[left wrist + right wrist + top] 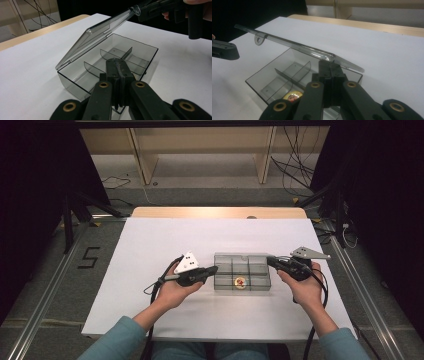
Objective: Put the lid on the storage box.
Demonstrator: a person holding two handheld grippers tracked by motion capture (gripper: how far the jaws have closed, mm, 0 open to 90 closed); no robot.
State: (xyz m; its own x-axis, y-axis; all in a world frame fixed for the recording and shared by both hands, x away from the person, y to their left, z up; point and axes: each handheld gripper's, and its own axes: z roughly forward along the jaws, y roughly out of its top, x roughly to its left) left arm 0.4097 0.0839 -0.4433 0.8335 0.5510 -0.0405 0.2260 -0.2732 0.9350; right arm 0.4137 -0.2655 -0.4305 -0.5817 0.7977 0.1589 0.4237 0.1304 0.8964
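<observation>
A smoky clear plastic compartment box sits mid-table with its lid raised at a slant. My right gripper is shut on the lid's free edge and holds it up; the same gripper appears at the lid's corner in the left gripper view. My left gripper is shut, its jaws lying over the box's left wall with nothing seen between them. A small round gold and red piece lies in a front compartment.
The box stands on a white sheet over a wooden table whose far edge shows. Wooden shelving and loose cables lie beyond it. Dark stands flank the table.
</observation>
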